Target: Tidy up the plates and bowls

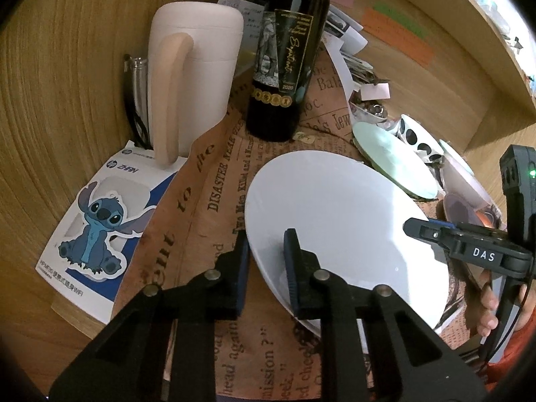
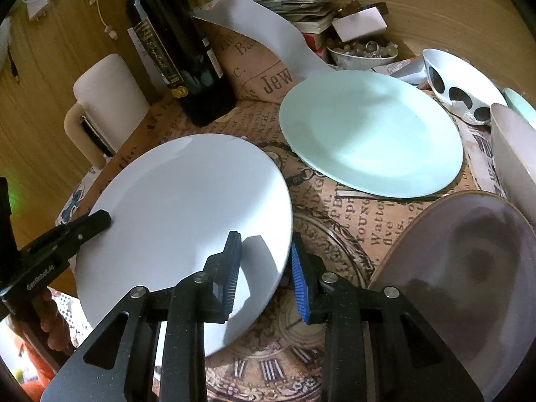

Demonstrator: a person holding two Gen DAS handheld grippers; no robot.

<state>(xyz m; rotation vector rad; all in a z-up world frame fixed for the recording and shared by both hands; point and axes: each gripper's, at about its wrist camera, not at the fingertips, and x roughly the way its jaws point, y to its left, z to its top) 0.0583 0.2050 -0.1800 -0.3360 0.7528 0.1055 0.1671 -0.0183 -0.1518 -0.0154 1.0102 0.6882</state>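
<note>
A white plate is held tilted above the newspaper-print cloth. My left gripper straddles its left rim, one finger under and one on top, shut on it. My right gripper straddles the opposite rim with a visible gap between the pads; in the left wrist view it shows at the plate's right edge. A mint plate lies behind. A grey-purple plate, a beige bowl and a white bowl with black dots sit at the right.
A dark wine bottle and a white jug with a beige handle stand behind the plates. A box with a Stitch sticker lies left. Papers, books and a small dish of trinkets crowd the back against wooden walls.
</note>
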